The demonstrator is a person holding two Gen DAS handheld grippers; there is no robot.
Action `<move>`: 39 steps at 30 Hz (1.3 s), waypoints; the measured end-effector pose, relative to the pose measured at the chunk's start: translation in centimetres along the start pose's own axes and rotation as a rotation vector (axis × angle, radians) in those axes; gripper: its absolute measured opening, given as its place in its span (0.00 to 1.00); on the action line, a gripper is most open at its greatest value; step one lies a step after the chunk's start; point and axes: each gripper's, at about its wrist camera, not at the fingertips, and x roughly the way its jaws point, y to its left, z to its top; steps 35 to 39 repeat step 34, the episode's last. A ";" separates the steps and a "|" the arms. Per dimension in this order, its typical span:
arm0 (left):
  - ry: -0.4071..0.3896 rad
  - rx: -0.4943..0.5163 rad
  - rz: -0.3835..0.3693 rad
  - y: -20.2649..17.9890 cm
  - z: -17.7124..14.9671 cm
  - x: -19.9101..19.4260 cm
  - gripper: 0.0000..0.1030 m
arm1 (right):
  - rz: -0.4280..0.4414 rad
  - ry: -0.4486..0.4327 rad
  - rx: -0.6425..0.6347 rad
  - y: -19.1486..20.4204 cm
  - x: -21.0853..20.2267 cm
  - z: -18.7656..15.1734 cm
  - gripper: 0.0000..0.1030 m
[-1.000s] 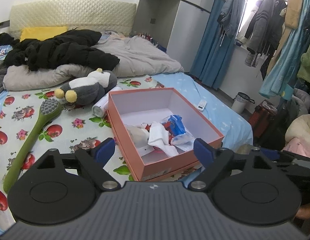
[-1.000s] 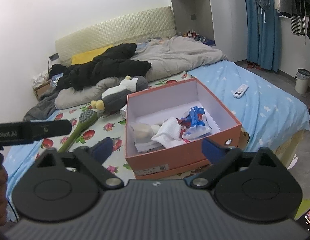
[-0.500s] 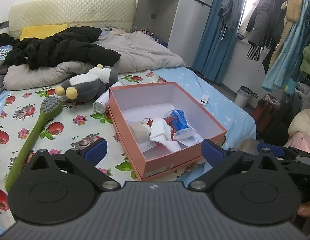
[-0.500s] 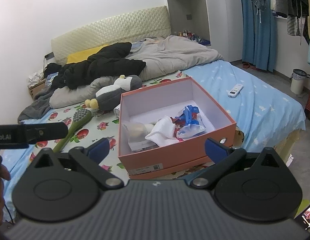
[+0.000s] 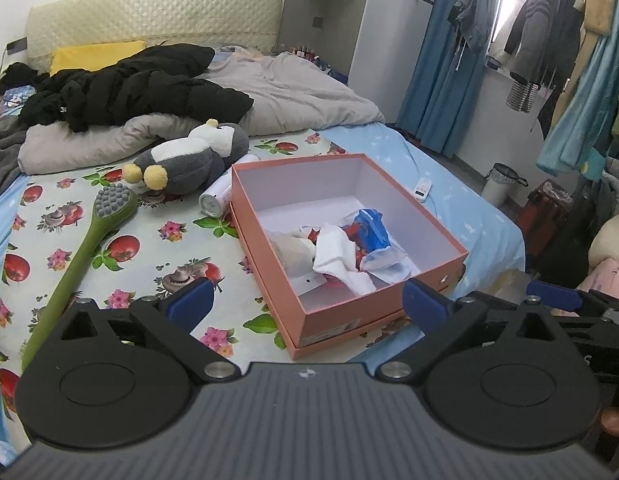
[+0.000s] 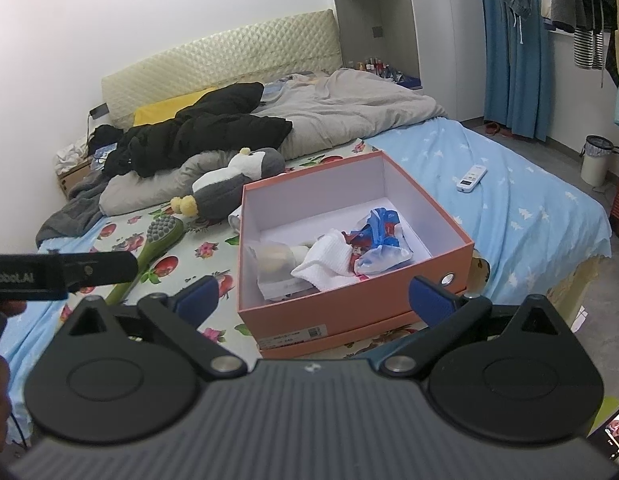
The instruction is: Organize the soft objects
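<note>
The pink box (image 5: 383, 304) with soft cloths (image 5: 341, 256) inside is sitting on the bed (image 5: 69, 216) at 12 o'clock from the left tongs (image 5: 305, 300) and right tongs (image 6: 313, 294), both spreading wide and holding nothing.

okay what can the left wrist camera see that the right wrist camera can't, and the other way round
Only the left wrist view shows the white can's round end beside the box, and the red bin on the floor. Only the right wrist view shows the cardboard carton by the headboard and a phone screen at the lower corner. Both show the open pink box holding soft items, the penguin plush, the green brush and the remote.
</note>
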 end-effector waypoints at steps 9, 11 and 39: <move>-0.005 0.001 -0.007 -0.1 0.0 -0.2 0.99 | 0.001 0.000 -0.003 0.0 0.1 0.1 1.00; -0.006 -0.003 -0.002 0.0 0.0 -0.3 0.99 | 0.002 0.001 -0.001 0.0 0.0 0.1 1.00; -0.006 0.012 -0.005 -0.3 0.5 -0.4 0.99 | -0.002 -0.003 -0.003 0.1 0.0 0.2 1.00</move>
